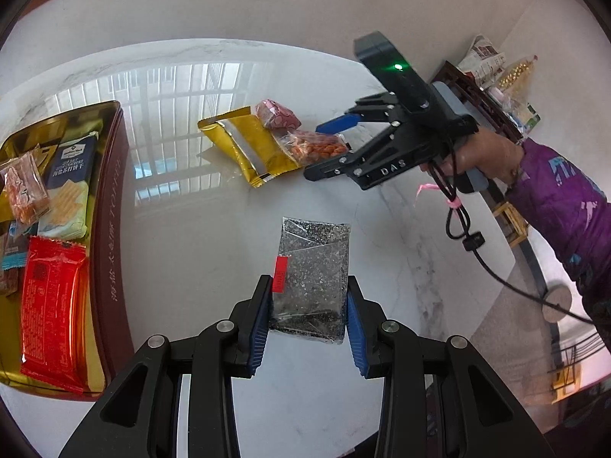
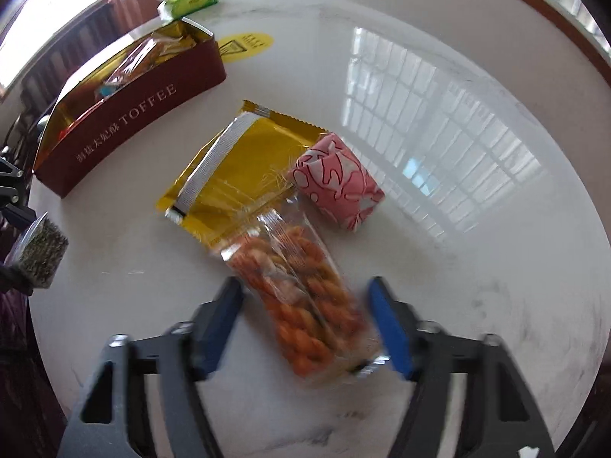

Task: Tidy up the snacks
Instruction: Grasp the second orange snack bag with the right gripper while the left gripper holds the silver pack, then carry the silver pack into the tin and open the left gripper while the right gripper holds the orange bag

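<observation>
Left wrist view shows two grippers and, loose on the white marble tabletop, three snacks in a cluster at the far middle: one gold foil pack, one pink patterned wrapped piece and one clear bag of orange twisted sticks. A fourth snack, a clear packet of dark speckled bits with a small red label on its left edge, is clamped between the blue fingers of the left gripper, which press on both its sides and hold it near the camera, above the tabletop. On the left stands one maroon toffee box with a gold lining; inside it lie a red packet, a blue and white cracker pack, a small clear bag of orange pieces and further wrappers that cannot be counted. The right gripper comes in from the right, tipped down at the cluster, gripped by a hand in a purple sleeve. Right wrist view shows the bag of sticks lying lengthwise between that gripper's fingers, its far end overlapping the gold pack, with the pink piece just right of it; the fingers stand narrow around the bag, the right one at its edge and a gap on the left, and motion blur hides whether they press it. A green pack lies at the far left beyond the box.
</observation>
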The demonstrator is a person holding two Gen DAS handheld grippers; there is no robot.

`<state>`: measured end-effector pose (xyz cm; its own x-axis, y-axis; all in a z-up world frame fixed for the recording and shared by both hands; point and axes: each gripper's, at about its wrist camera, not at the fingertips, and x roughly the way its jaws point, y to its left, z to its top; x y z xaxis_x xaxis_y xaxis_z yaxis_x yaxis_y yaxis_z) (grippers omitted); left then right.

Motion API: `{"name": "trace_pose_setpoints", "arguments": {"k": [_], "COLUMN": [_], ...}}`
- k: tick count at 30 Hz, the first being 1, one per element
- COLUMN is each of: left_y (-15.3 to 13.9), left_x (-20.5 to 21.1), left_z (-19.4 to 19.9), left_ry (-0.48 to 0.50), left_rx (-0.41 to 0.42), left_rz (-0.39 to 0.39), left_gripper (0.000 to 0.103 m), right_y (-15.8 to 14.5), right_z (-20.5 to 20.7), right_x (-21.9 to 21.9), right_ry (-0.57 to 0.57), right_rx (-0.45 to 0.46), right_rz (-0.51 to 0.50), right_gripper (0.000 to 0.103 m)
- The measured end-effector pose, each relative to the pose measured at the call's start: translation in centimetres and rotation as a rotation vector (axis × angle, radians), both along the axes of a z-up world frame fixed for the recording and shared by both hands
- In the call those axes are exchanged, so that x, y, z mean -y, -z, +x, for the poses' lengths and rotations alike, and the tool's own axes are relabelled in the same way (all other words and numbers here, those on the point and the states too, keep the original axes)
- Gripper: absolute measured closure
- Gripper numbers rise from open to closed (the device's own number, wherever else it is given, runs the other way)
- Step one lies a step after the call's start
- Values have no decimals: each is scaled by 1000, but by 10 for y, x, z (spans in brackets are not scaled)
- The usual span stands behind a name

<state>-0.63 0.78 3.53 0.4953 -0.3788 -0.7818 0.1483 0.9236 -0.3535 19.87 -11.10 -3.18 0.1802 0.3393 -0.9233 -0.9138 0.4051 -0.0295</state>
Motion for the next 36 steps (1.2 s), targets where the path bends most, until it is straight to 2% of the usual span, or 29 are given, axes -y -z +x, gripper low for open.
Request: {"name": "trace_pose_setpoints", "arguments": {"k": [1, 5, 8, 12, 15, 18, 22, 28, 31, 36], "left_y": [0, -1, -4, -8, -11, -16, -26, -33, -35, -41], "left_x": [-1, -5, -6, -8, -12, -16, -23, -35, -46, -80], "left_z": [0, -1, -7, -15, -20, -26, -38, -53, -61, -76], "left_ry": [-6, -19, -26, -32, -40, -48, -73, -117, -146, -236], "left_rx": [-2, 0, 12, 25, 27, 35, 64, 92, 107, 141], "left_rz": [-1, -11, -17, -28, -33, -39, -35, -41, -36, -16], "left_gripper": [66, 66, 66, 66, 66, 66, 66, 66, 66, 66], "right_y": [-1, -2, -4, -6, -2, 1, 1, -1, -2, -3], "right_z": [-5, -33, -52, -61, -51, -48, -46, -51, -51, -47], "right_x": [6, 34, 61, 116, 157, 181, 198, 204, 204, 220], "right_ry": [42, 165, 298, 587, 790, 910, 998, 1013, 1036, 1144], "right_rx": [9, 32, 36, 42, 45, 67, 101, 188, 190, 199], "right_rz": [3, 42, 131, 270, 336, 371, 391, 326, 327, 346], "right_gripper": [59, 61, 61, 61, 61, 61, 61, 61, 61, 61]}}
